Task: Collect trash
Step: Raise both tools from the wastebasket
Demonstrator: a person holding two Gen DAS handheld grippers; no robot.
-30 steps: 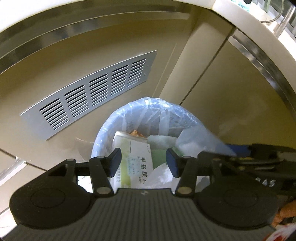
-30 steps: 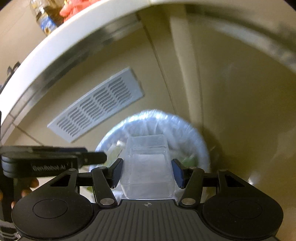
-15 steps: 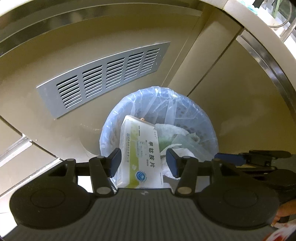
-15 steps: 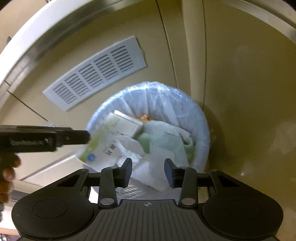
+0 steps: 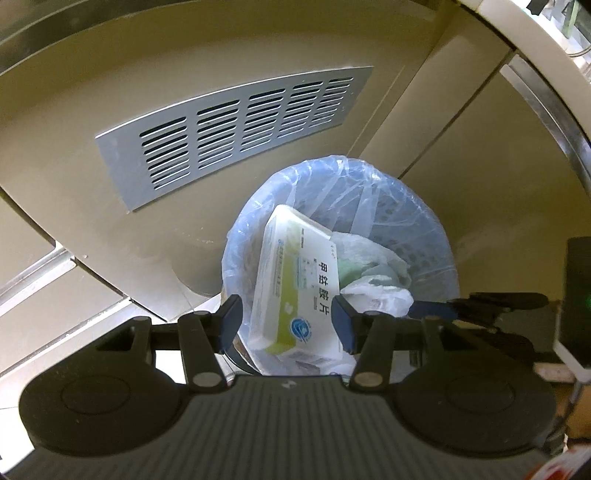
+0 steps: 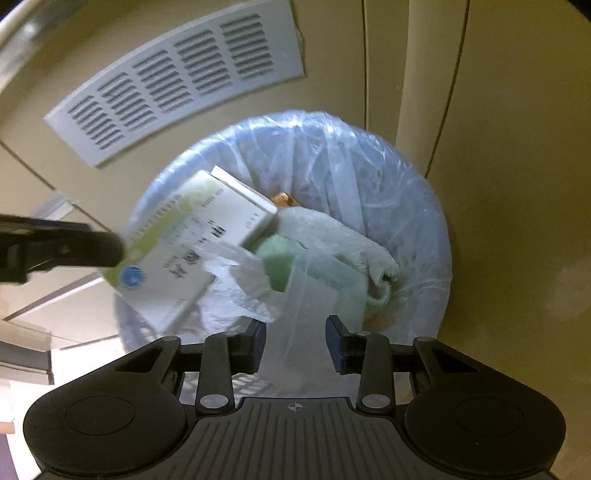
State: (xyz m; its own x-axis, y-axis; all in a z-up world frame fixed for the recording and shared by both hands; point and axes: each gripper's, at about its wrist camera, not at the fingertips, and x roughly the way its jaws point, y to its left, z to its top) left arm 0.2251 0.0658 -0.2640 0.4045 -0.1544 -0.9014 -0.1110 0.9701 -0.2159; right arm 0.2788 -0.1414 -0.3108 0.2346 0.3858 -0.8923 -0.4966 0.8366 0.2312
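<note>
A blue bin (image 5: 439,236) lined with a clear bag (image 6: 369,177) stands on the floor below both grippers. My left gripper (image 5: 286,321) is shut on a white and green medicine box (image 5: 295,280), held tilted over the bin's left rim. From the right wrist, the box (image 6: 192,251) juts from the left gripper's fingers (image 6: 103,247). My right gripper (image 6: 295,339) hangs over the bin's near side, jaws closing with nothing held between them. Inside lie a white cloth (image 6: 332,236), green material (image 6: 280,262) and a crumpled white bag (image 6: 243,280).
Beige cabinet fronts surround the bin, with a grey vent grille (image 5: 236,125) behind it. A countertop edge (image 5: 517,33) curves overhead. Pale floor (image 6: 74,332) shows at the lower left. The right gripper's fingers (image 5: 480,301) reach in from the right in the left wrist view.
The right gripper let go of a clear plastic container and its jaws narrowed. Both grippers dropped closer to the bin. The left gripper kept the box.
</note>
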